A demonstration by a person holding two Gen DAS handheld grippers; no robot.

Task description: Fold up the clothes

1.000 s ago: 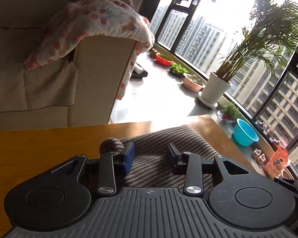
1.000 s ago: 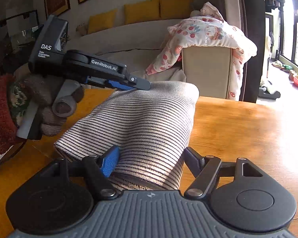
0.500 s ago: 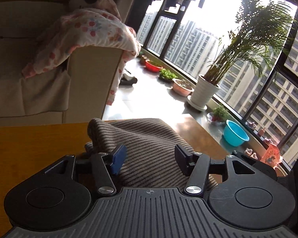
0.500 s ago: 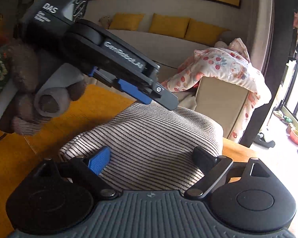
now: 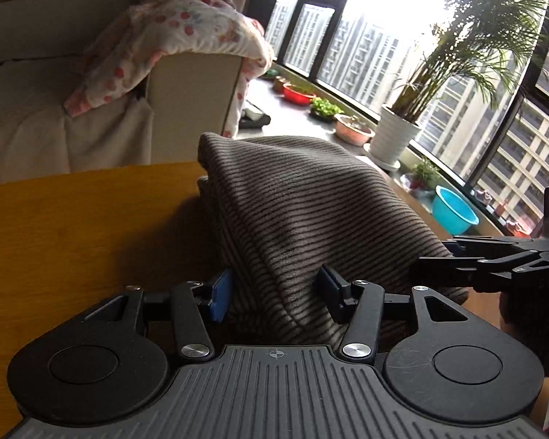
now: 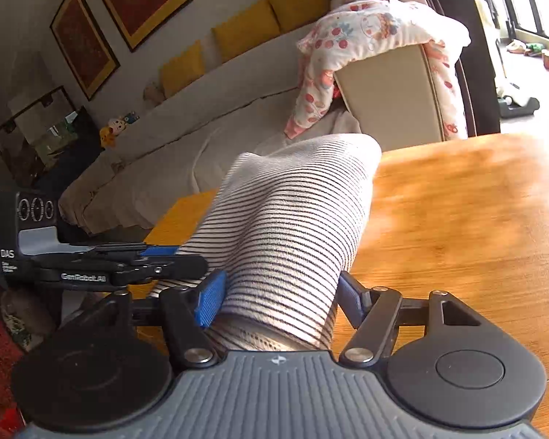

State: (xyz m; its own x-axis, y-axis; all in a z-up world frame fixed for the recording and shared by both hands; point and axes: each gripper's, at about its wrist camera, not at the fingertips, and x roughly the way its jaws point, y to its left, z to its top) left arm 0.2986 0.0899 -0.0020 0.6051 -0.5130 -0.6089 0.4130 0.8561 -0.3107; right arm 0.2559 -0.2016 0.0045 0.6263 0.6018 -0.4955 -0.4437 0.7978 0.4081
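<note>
A grey striped garment [image 5: 303, 216] is held up off the wooden table [image 5: 73, 226] by both grippers. My left gripper [image 5: 274, 292] is shut on one bunched corner of it, cloth filling the gap between the pads. My right gripper [image 6: 278, 296] is shut on the other corner of the striped garment [image 6: 292, 226], which stretches away from it toward the table [image 6: 457, 219]. Each gripper shows in the other's view: the right gripper at the right edge [image 5: 432, 256], the left gripper at the left [image 6: 164, 259]. The garment's far end droops toward the table.
A beige sofa [image 6: 238, 109] with a flowered blanket [image 6: 377, 36] over its arm stands beyond the table. Windows, a potted palm [image 5: 395, 135], bowls and a blue basin [image 5: 454, 212] line the floor to the right. Framed pictures hang behind the sofa.
Both grippers have risen and tilted, lifting the striped garment off the table. It now hangs stretched between them, and the two grippers have come to about the same height.
</note>
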